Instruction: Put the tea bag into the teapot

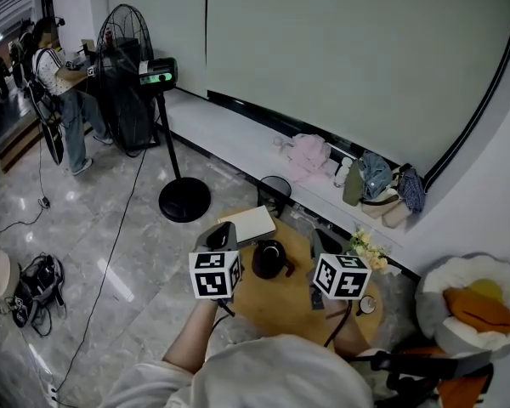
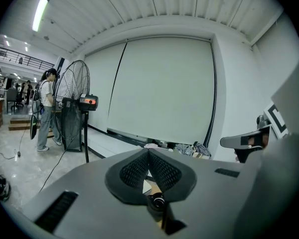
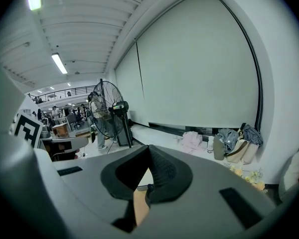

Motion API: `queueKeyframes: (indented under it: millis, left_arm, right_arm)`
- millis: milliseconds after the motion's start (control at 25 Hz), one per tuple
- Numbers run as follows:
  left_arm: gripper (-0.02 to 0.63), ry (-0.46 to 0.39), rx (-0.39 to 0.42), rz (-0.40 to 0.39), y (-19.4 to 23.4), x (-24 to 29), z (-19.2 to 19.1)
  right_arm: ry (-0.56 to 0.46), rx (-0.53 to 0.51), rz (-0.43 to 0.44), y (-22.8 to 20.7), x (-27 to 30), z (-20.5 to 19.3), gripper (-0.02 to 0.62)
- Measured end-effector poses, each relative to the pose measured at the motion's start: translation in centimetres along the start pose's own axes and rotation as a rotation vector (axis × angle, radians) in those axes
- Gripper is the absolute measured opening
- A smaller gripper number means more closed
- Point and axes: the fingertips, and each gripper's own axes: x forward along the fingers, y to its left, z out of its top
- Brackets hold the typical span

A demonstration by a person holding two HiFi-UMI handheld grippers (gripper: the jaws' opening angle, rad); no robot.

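In the head view a black teapot (image 1: 270, 258) stands upright near the middle of a small round wooden worktop (image 1: 276, 308), with a pale book (image 1: 251, 223) just beyond it at the far edge and a bunch of flowers (image 1: 367, 249) to its right. The left claw (image 1: 222, 235) hangs just left of the pot and the right claw (image 1: 326, 246) just right of it; both are held above the worktop and touch nothing. No tea bag can be made out anywhere on the worktop from here, and I cannot tell where it lies. In the left gripper view the left claw (image 2: 148, 152) has its tips pressed together with nothing between them. Through the gap lower down shows a small round dark knob (image 2: 156, 201), probably the teapot's lid. In the right gripper view the right claw (image 3: 149, 149) is likewise closed tip to tip and empty, with only a strip of worktop (image 3: 139, 208) seen past it. Judging by this, the task has not started: the bag is in neither claw, and picking it up, perhaps lifting the lid, and dropping it in all remain.
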Motion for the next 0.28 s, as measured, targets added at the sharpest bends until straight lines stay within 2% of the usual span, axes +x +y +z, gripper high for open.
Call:
queueKeyframes:
  millis: [280]
  left_arm:
    - [0.017,0.007,-0.01,0.011,0.4,0.15,-0.36]
  right_arm:
    - [0.01,-0.007,0.008,0.19,0.5,-0.24,0.034]
